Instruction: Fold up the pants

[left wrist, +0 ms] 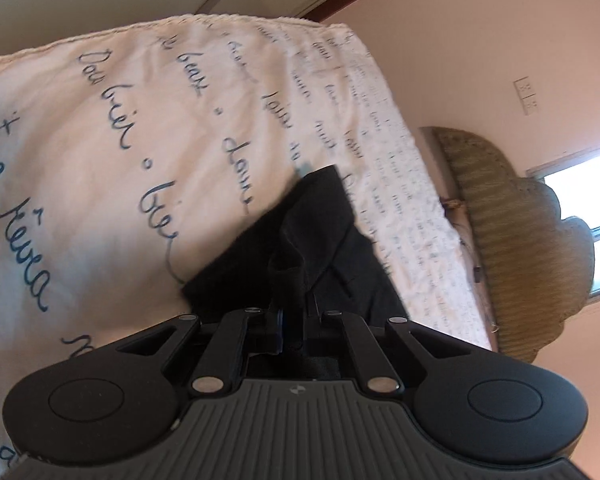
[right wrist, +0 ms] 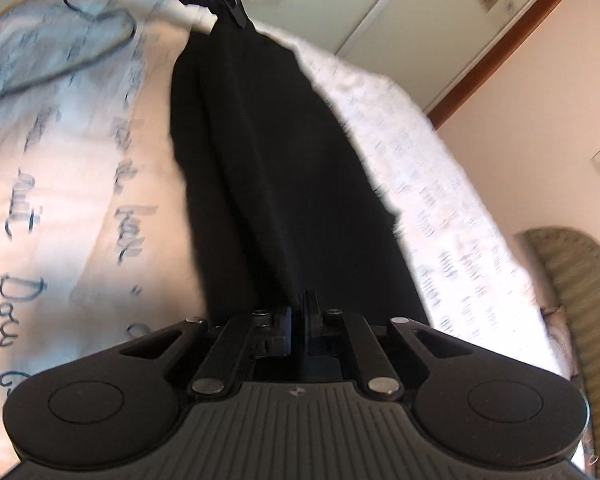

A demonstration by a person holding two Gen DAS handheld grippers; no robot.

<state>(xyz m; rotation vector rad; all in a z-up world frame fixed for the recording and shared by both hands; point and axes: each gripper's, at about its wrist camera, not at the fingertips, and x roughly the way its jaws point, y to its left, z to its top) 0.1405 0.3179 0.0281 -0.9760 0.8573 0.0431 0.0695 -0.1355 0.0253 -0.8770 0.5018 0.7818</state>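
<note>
The black pants (right wrist: pixel 276 184) hang stretched between my two grippers above a white bedspread with blue script (left wrist: pixel 112 152). My right gripper (right wrist: pixel 300 312) is shut on one end of the pants. My left gripper (left wrist: pixel 296 316) is shut on the other end, where a bunched fold of black cloth (left wrist: pixel 300 240) rises from the jaws. The left gripper also shows at the top of the right wrist view (right wrist: pixel 224 0), pinching the far end of the pants, with a hand behind it.
The bed fills both views. A woven wicker headboard (left wrist: pixel 512 240) stands at the right, by a bright window (left wrist: pixel 580 184). A pink wall with a socket plate (left wrist: pixel 526 96) and white wardrobe doors (right wrist: pixel 420 0) lie beyond.
</note>
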